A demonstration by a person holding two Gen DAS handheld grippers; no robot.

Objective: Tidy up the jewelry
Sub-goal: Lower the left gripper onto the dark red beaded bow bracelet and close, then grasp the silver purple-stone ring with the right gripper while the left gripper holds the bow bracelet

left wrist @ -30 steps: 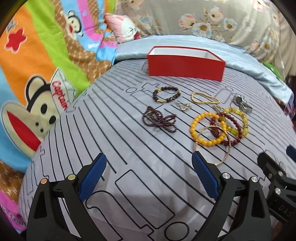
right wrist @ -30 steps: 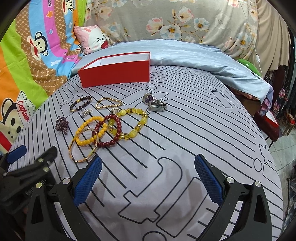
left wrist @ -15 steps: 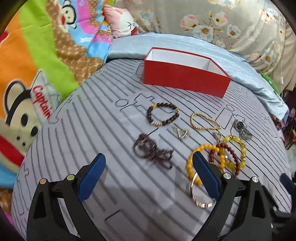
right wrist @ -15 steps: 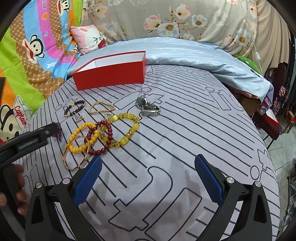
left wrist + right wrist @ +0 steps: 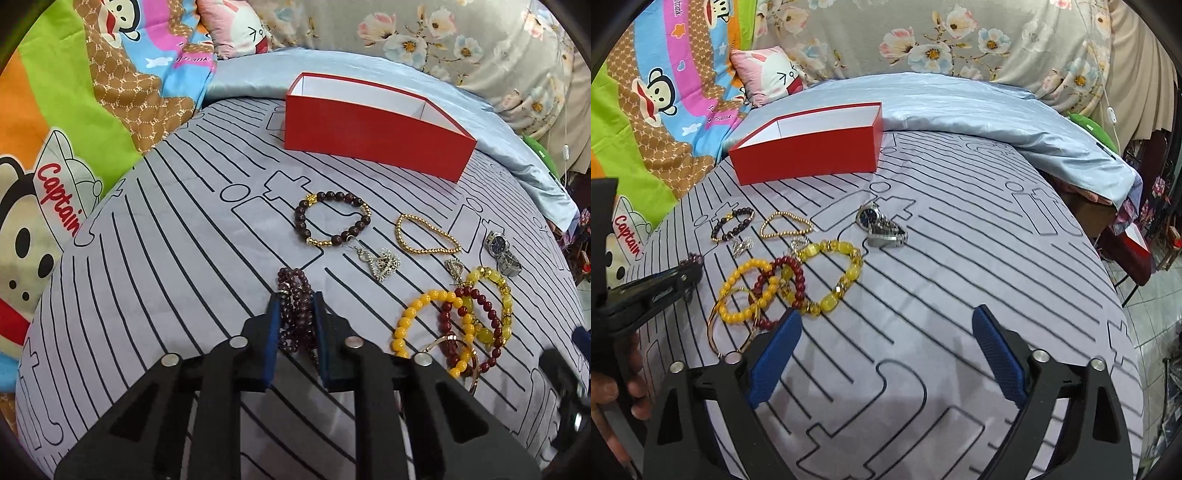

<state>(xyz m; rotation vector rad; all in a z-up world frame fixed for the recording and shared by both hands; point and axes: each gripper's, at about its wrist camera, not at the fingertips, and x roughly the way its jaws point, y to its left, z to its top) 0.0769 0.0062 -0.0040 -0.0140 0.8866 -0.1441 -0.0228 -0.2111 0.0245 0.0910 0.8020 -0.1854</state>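
Note:
My left gripper [image 5: 295, 301] is shut on a dark purple bead strand [image 5: 293, 295] lying on the grey striped bedspread. Ahead lie a brown bead bracelet [image 5: 332, 218], a gold chain bracelet [image 5: 424, 234], a silver pendant [image 5: 384, 264], a yellow bead bracelet [image 5: 424, 325], a dark red bead bracelet [image 5: 476, 317], a gold bangle [image 5: 465, 354] and a watch [image 5: 504, 254]. An open red box [image 5: 373, 136] stands at the back. My right gripper [image 5: 886, 325] is open and empty, hovering near the yellow bracelets [image 5: 827, 273] and the watch [image 5: 882, 225].
A pale blue quilt [image 5: 979, 110] lies folded behind the box [image 5: 809, 147]. A cartoon blanket [image 5: 74, 110] and a pink pillow [image 5: 768, 74] sit to the left. The bed edge drops off on the right [image 5: 1123, 258], with furniture beyond.
My left gripper moved forward and down and closed on the purple bead strand. My right gripper stayed open and shifted slightly forward.

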